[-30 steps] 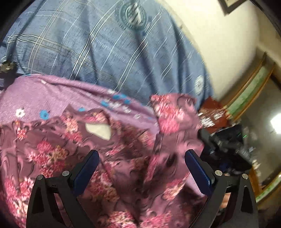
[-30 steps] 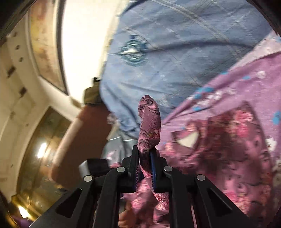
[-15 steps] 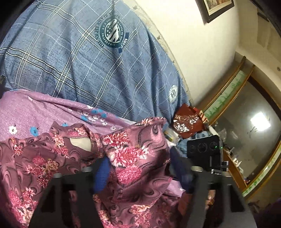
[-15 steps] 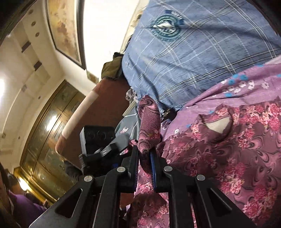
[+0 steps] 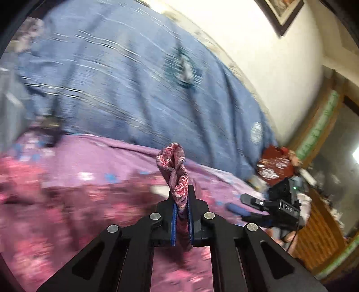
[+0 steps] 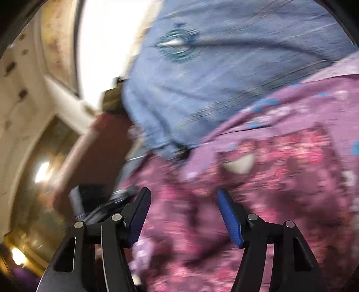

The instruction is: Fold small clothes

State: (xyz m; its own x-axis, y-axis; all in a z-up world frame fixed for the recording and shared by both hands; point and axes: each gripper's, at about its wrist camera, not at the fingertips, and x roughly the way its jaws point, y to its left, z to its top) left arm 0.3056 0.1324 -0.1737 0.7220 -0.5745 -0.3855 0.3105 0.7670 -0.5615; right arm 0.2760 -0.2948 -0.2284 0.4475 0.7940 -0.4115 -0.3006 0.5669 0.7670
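A maroon floral garment (image 6: 280,179) lies spread on a purple flowered sheet (image 5: 101,161). My left gripper (image 5: 181,209) is shut on a bunched fold of the floral garment (image 5: 175,170), which sticks up between the blue pads. My right gripper (image 6: 182,215) is open and empty just above the garment, its blue pads wide apart. The right gripper also shows at the right of the left wrist view (image 5: 264,209). Both views are motion-blurred.
A blue plaid blanket (image 5: 134,78) is heaped behind the purple sheet. A red patterned cloth (image 5: 273,164) lies at the right of it. A brown headboard or chair (image 6: 96,146) and a framed picture (image 5: 280,13) on the wall stand beyond.
My left gripper has closed on a fold of the floral garment. My right gripper has opened and let go of the fold it held. Both cameras are moving.
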